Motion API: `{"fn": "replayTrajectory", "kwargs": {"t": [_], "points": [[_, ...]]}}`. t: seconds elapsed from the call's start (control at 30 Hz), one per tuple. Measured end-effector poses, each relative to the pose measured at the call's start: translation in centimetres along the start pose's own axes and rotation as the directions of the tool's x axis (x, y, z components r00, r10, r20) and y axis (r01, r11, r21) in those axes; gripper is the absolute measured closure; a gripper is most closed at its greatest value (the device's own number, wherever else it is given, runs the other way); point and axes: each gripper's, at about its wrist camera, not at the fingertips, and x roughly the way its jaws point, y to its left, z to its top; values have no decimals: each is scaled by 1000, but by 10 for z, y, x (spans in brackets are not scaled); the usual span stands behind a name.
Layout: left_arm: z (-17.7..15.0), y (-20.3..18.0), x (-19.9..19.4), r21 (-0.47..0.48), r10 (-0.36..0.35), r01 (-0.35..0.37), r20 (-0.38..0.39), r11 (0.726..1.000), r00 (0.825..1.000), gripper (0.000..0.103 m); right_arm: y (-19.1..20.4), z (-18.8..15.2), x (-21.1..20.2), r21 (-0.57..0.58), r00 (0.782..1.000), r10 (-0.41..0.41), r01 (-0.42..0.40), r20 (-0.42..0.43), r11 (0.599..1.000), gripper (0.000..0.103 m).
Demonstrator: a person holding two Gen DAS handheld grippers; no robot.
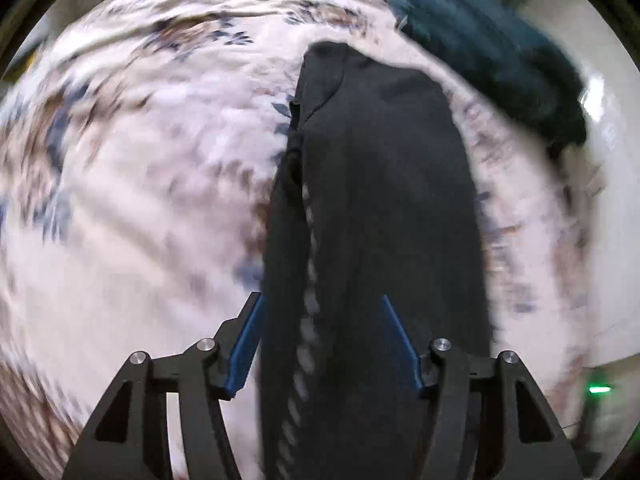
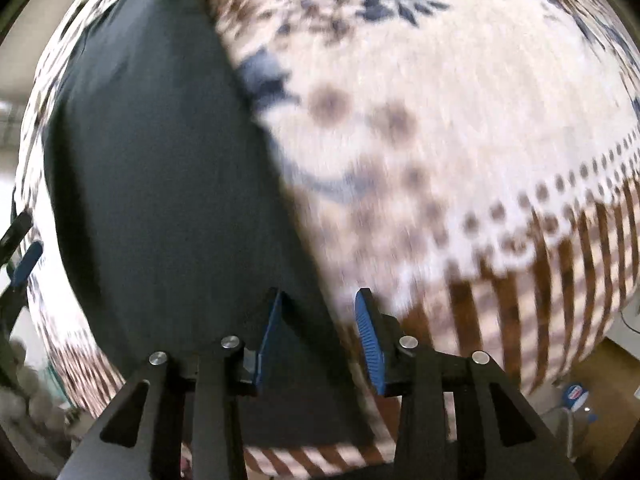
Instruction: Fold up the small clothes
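A black garment (image 1: 380, 208) lies as a long folded strip on the floral bedspread (image 1: 140, 200). In the left wrist view it runs between the blue pads of my left gripper (image 1: 322, 300), whose jaws stand wide apart around it. In the right wrist view the same black garment (image 2: 168, 184) fills the left half. My right gripper (image 2: 318, 296) is open, its left pad (image 2: 270, 332) over the cloth's right edge, its right pad (image 2: 370, 344) over the bedspread. The left gripper's blue fingertip (image 2: 26, 262) shows at the far left edge.
A dark teal garment (image 1: 492, 52) is heaped at the bed's far right. The bedspread's brown striped border (image 2: 540, 300) marks the bed's near edge. Beyond it is floor with a small blue and white object (image 2: 576, 394).
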Motion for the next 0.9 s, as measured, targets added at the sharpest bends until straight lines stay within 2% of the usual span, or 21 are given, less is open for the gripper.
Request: {"fn": "replayTrajectory", "kwargs": {"t": [0.07,0.1,0.13,0.23,0.3,0.37,0.43,0.47,0.57,0.63,0.7,0.77,0.8,0.9], "points": [[9,-4,29,38,61,-59,-47,998,997,46,-3,12,-3,12,1000,16,-16,15,1000,63],[9,8,40,51,115,-112,-79,992,990,46,-6,17,-5,18,1000,13,-14,23,1000,63],[7,20,45,40,113,-110,-92,993,989,44,-9,20,-7,26,1000,16,-17,26,1000,63],[-2,49,36,-13,54,-55,-98,998,994,44,-19,27,-14,41,999,38,-39,19,998,63],[-10,53,26,-11,77,-79,-102,997,992,46,-27,32,-20,44,999,44,-44,11,998,63],[-24,54,12,-16,64,-66,-102,998,993,46,-39,31,-26,42,998,58,-58,-6,997,63],[-42,54,-4,-76,-48,41,-91,996,995,46,-40,19,-30,28,997,76,-76,-9,997,63],[-51,52,-8,-96,-82,73,-93,993,992,46,-41,15,-33,9,996,84,-84,-6,996,63],[-80,30,-11,-113,-157,141,-145,984,977,46,-40,-3,-29,-79,996,79,-81,-29,994,63],[-103,17,6,-83,-120,103,-233,991,965,46,-44,-14,-23,-84,996,69,-74,-57,994,63],[-121,16,13,-104,-130,105,-277,989,952,53,-50,-23,-23,-50,993,98,-101,-59,994,63],[-134,21,7,-146,-184,150,-258,978,948,86,-54,-31,-27,-32,989,142,-144,-51,989,63],[-137,24,5,-164,-202,163,-257,973,945,90,-56,-36,-29,-30,987,151,-152,-50,988,63],[-142,35,-9,-225,-267,217,-222,950,938,89,-57,-48,-33,-30,984,173,-174,-52,984,63]]}}
